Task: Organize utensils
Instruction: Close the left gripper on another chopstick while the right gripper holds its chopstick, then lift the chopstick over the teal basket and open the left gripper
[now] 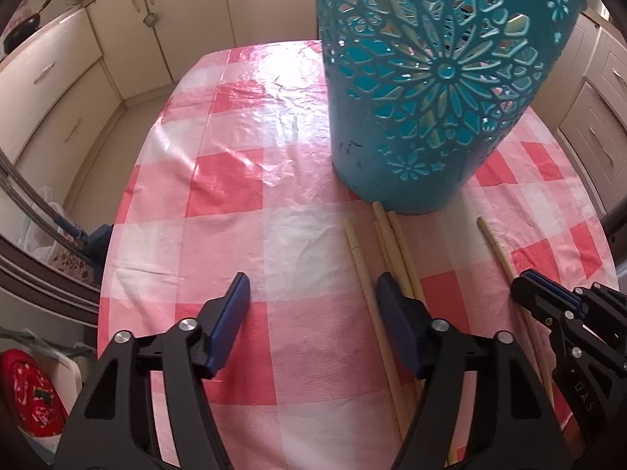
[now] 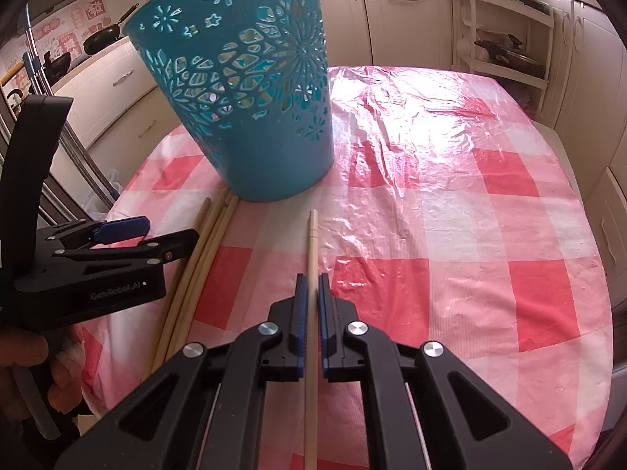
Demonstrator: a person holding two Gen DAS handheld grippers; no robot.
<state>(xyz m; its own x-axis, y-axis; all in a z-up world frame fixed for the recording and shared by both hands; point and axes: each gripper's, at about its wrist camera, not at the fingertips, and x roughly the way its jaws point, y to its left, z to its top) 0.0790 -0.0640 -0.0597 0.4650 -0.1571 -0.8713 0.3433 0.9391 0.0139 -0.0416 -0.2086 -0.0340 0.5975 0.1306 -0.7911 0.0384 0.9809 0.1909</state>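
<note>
You are working in a kitchen lined with cream cabinets (image 1: pixel 58 74) that run along the far wall and both sides. On the counter to your left sits a dark wok (image 2: pixel 102 35), with red and white stickers (image 2: pixel 76 27) on the wall behind it. To your right stands a cream open shelf unit (image 2: pixel 505 35). The table wears a glossy red and white checked tablecloth (image 2: pixel 450 196), and strong light glares off its far, crinkled part.
</note>
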